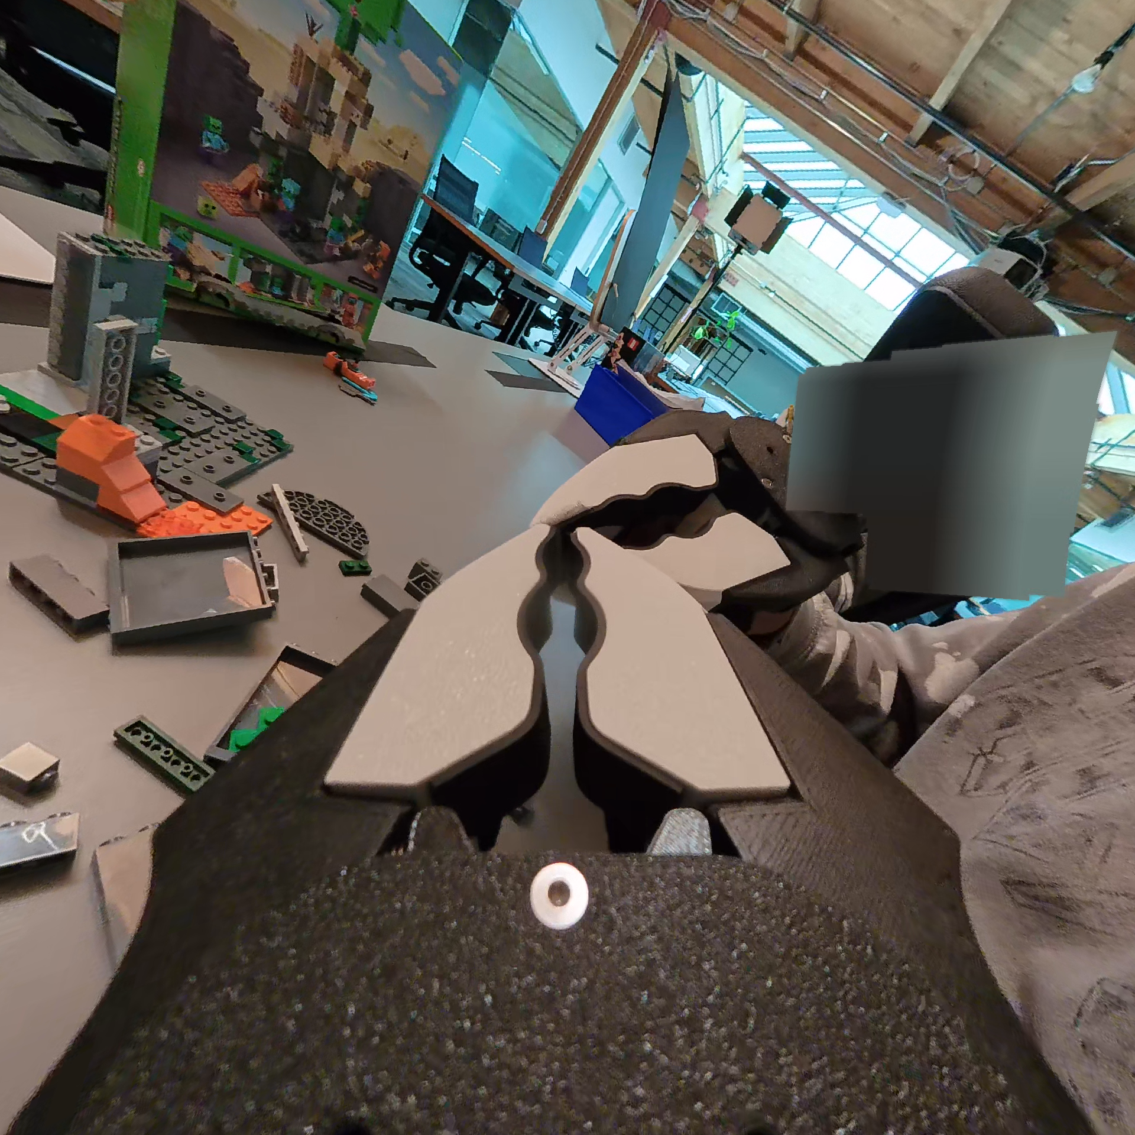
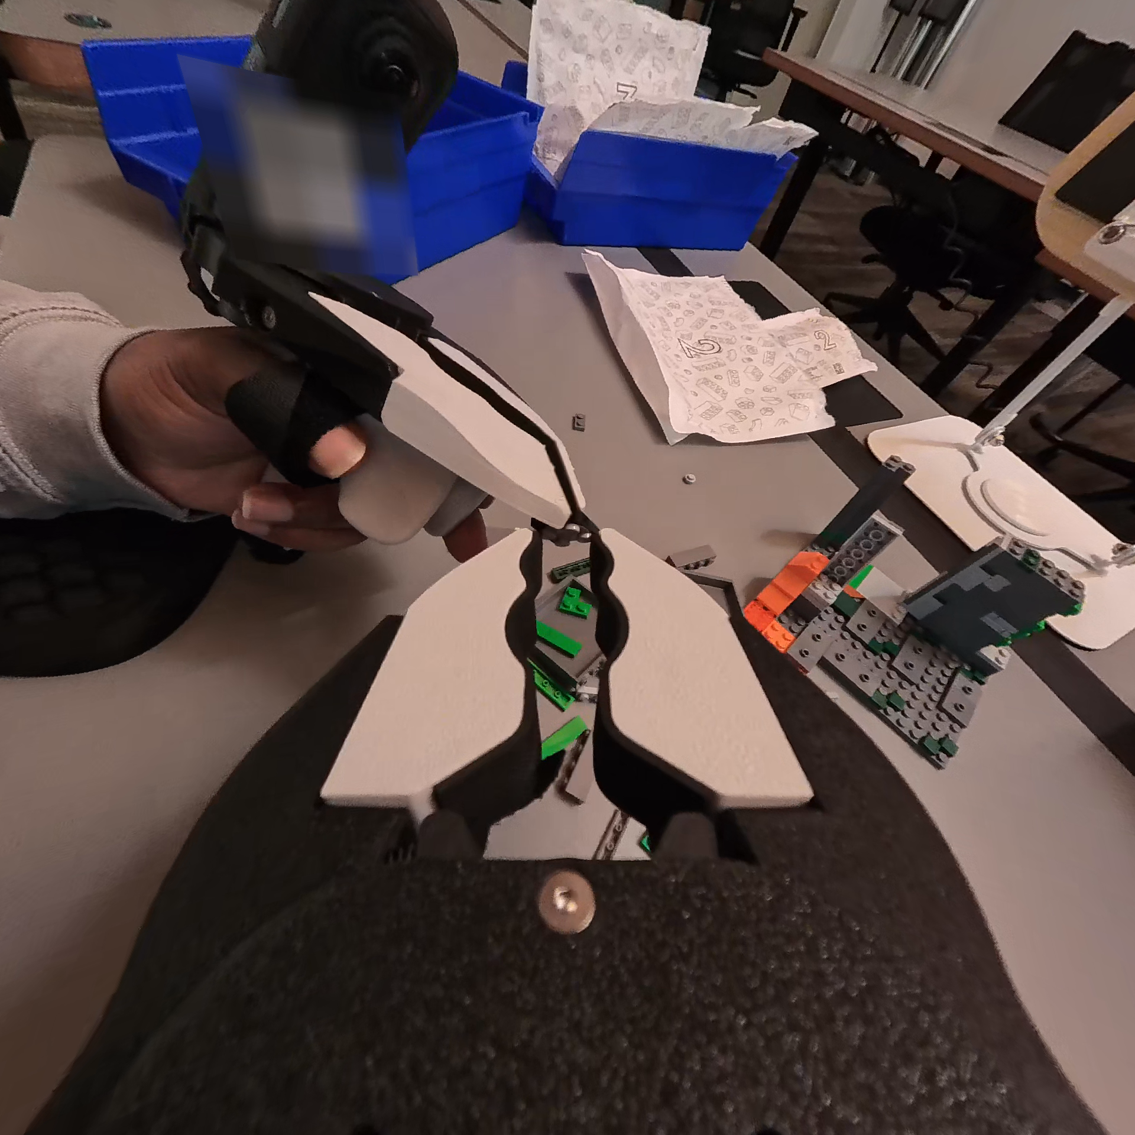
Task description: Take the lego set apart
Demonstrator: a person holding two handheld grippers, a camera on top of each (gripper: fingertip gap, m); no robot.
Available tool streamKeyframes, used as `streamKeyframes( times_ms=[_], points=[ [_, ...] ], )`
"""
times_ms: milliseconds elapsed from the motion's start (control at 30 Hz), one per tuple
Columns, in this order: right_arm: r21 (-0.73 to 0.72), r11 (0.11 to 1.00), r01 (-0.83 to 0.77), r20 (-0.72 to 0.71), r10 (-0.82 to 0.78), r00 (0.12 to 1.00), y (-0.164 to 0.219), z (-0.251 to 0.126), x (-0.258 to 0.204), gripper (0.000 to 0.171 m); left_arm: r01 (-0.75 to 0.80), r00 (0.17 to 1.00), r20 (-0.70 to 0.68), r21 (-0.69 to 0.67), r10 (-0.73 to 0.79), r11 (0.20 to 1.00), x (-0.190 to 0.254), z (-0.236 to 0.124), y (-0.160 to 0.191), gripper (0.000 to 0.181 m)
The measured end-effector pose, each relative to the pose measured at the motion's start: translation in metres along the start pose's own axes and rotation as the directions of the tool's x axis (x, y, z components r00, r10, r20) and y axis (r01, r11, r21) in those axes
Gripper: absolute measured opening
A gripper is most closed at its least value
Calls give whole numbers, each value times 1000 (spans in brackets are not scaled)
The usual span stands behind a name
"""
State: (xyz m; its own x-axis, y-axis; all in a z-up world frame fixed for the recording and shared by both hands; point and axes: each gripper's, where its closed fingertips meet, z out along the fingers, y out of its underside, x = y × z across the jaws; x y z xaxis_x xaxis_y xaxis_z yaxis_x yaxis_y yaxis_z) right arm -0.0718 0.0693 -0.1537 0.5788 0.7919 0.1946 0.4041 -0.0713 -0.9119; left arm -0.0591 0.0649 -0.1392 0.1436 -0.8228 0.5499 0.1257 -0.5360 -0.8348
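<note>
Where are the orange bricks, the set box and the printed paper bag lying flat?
Orange bricks (image 1: 104, 467), left wrist view, on the sloped top.
Set box (image 1: 276, 153), left wrist view, on its picture face.
Paper bag (image 2: 718, 356), right wrist view, on its printed middle.

We see matt grey finger pads (image 2: 454, 669) set in rough, grainy black plastic bodies. The lego set (image 2: 909, 639) is smooth, glossy plastic. The bins (image 2: 663, 190) are shiny blue plastic; the bag (image 2: 718, 356) is creased printed paper. The table (image 2: 534, 325) is smooth and matt.
</note>
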Motion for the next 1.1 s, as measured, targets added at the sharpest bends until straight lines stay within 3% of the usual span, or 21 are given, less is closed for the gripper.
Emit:
streamKeyframes(
  times_ms=[267, 300, 533, 633, 1100],
  points=[
    [-18, 1000, -4, -23, 3, 1000, 4, 5, 3, 13, -27, 997, 68, 18, 25, 999, -6, 0, -1, 2],
    [-25, 1000, 2, -41, -3, 999, 6, 4, 4, 0, -27, 997, 77, 47, 23, 999, -7, -2, -6, 1],
    [7, 1000, -19, -35, 20, 999, 6, 6, 6, 0, 28, 997, 72, 94, -35, 995, -16, -12, -17, 2],
    [19, 1000, -16, -34, 17, 999, 1, 8, 5, 19, 92, 995, 32, 95, -96, 991, -15, -10, -14, 2],
    [15, 1000, 6, -39, -5, 999, -5, 10, 6, 12, 162, 987, -9, 79, -162, 984, -13, -6, -9, 2]
  ],
)
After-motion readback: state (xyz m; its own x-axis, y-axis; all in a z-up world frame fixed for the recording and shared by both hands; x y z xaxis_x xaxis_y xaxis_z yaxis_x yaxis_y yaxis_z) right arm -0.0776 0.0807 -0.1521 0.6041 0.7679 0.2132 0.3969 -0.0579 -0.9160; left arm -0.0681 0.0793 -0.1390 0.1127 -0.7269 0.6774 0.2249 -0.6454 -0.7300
